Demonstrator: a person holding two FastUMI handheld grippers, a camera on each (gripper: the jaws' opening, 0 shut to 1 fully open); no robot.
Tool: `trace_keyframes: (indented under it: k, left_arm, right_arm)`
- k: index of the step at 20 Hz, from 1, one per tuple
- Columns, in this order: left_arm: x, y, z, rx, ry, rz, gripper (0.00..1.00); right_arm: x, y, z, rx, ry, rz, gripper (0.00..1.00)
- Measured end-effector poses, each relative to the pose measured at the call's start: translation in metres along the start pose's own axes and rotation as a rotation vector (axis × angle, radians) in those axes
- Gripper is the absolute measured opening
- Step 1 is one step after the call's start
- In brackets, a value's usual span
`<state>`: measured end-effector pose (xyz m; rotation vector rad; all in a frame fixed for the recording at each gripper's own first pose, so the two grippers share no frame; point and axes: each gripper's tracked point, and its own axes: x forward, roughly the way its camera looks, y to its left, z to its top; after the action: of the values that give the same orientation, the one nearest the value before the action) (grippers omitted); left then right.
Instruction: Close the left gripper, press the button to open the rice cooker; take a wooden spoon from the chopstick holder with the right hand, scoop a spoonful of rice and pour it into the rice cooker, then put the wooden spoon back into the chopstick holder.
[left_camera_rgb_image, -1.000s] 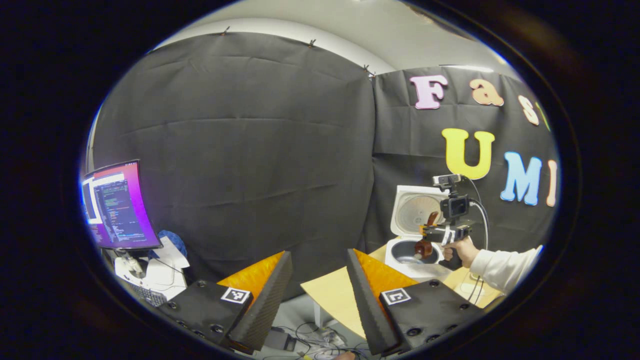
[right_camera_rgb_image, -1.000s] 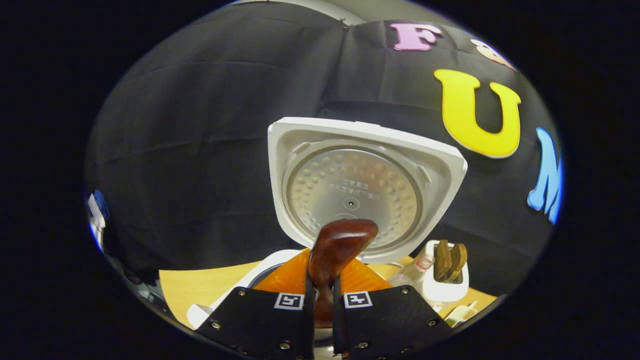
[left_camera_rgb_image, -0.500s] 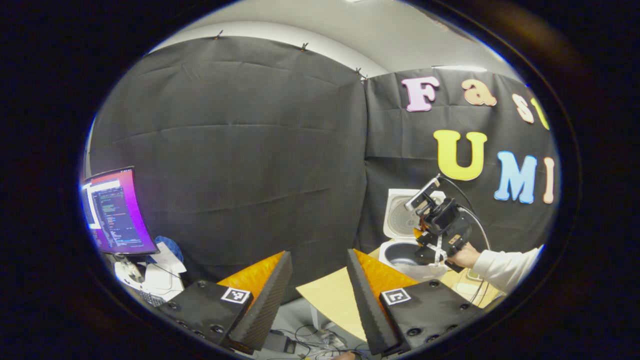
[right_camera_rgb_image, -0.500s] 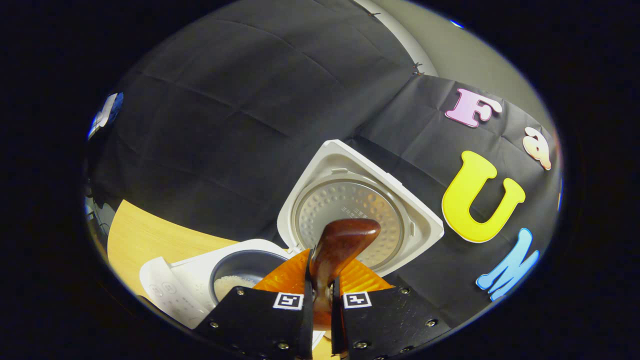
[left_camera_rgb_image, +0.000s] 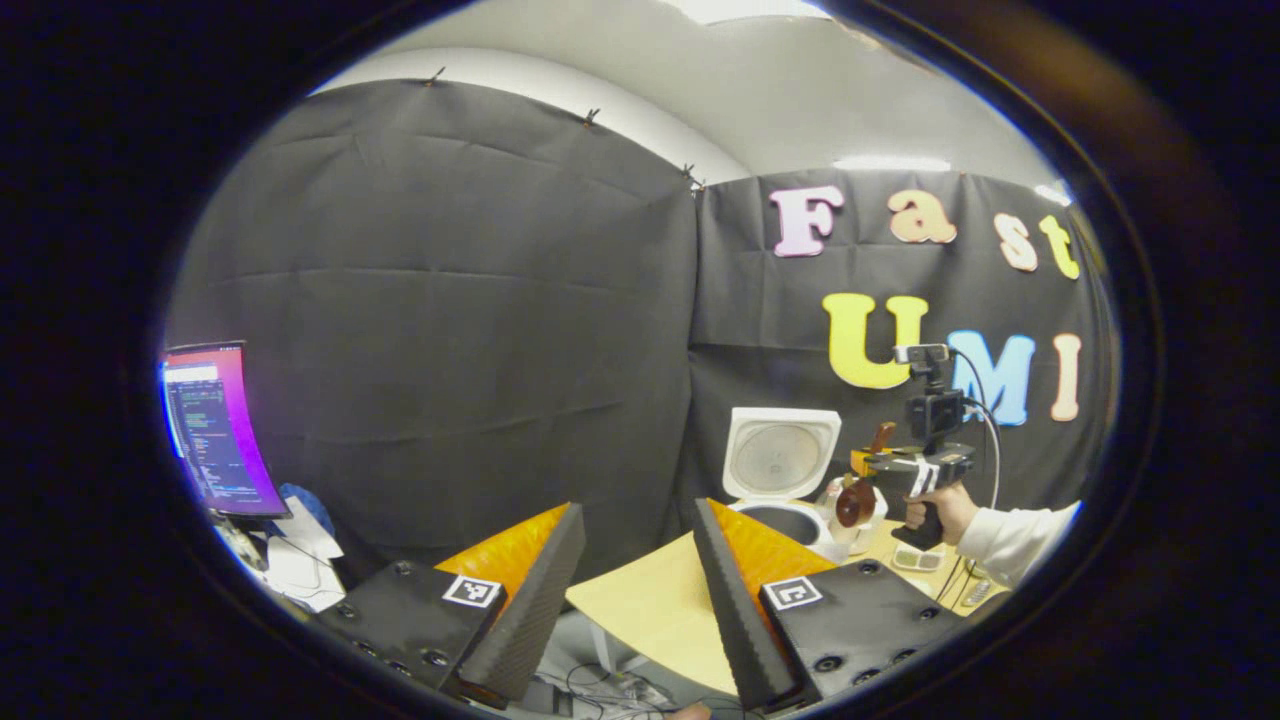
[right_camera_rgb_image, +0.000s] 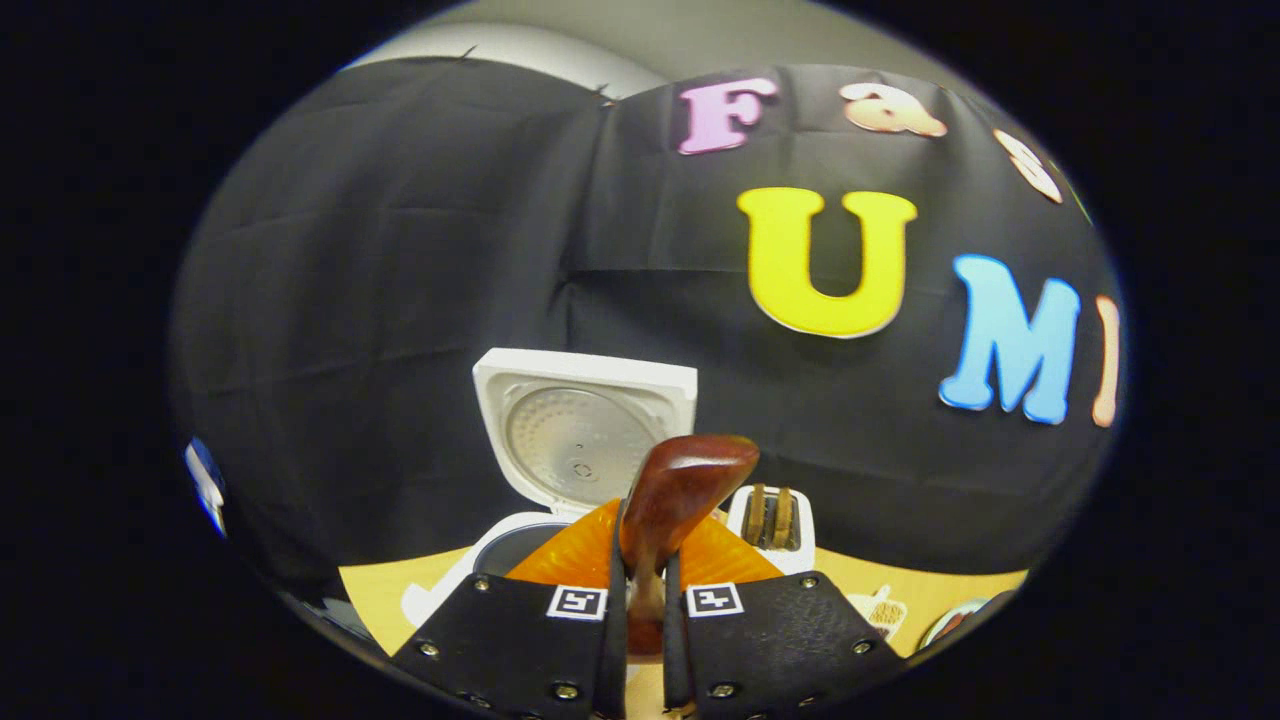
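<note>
At the booth table's (left_camera_rgb_image: 650, 605) edge, in the left gripper view, your left gripper (left_camera_rgb_image: 630, 590) hangs with fingers spread wide, holding nothing; farther off your right hand (left_camera_rgb_image: 935, 505) carries the wooden spoon (left_camera_rgb_image: 856, 500) beside the rice cooker (left_camera_rgb_image: 785, 490), lid up. From the right gripper view, your right gripper (right_camera_rgb_image: 640, 625) pinches the spoon's handle, bowl raised before the cooker and the chopstick holder (right_camera_rgb_image: 772, 518).

Even, moderate light from overhead; a ceiling light (left_camera_rgb_image: 890, 162) glows near the top of the left gripper view. A lit monitor (left_camera_rgb_image: 215, 430) is bright at the left. Strong fisheye curvature bends the edges. The right gripper view is slightly soft, with the wooden spoon (right_camera_rgb_image: 672, 500) showing a glossy highlight
</note>
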<state>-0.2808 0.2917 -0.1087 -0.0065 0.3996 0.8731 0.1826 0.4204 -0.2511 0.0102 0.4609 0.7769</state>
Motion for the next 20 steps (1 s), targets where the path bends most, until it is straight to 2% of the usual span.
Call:
trace_keyframes:
  k: [2,7,10,14,16,20]
  left_arm:
    - [-0.012,0.002,0.005,-0.028,-0.025,-0.043,0.74]
    - [-0.022,-0.008,-0.004,-0.080,-0.039,-0.174,0.74]
    - [-0.027,-0.015,-0.001,-0.095,-0.048,-0.215,0.74]
    - [-0.035,-0.034,0.005,-0.099,-0.046,-0.230,0.74]
    - [-0.039,-0.068,0.002,-0.080,-0.041,-0.219,0.74]
    - [-0.034,-0.126,0.003,-0.037,-0.029,-0.200,0.83]
  right_arm:
    - [-0.037,-0.029,0.007,0.067,-0.002,-0.054,0.15]
    - [-0.135,-0.103,0.014,0.183,-0.029,-0.192,0.14]
    - [-0.188,-0.155,0.003,0.227,-0.025,-0.284,0.15]
    - [-0.233,-0.242,-0.042,0.333,0.007,-0.406,0.15]
    - [-0.247,-0.285,-0.075,0.378,0.047,-0.462,0.15]
    - [-0.250,-0.354,-0.134,0.474,0.111,-0.516,0.15]
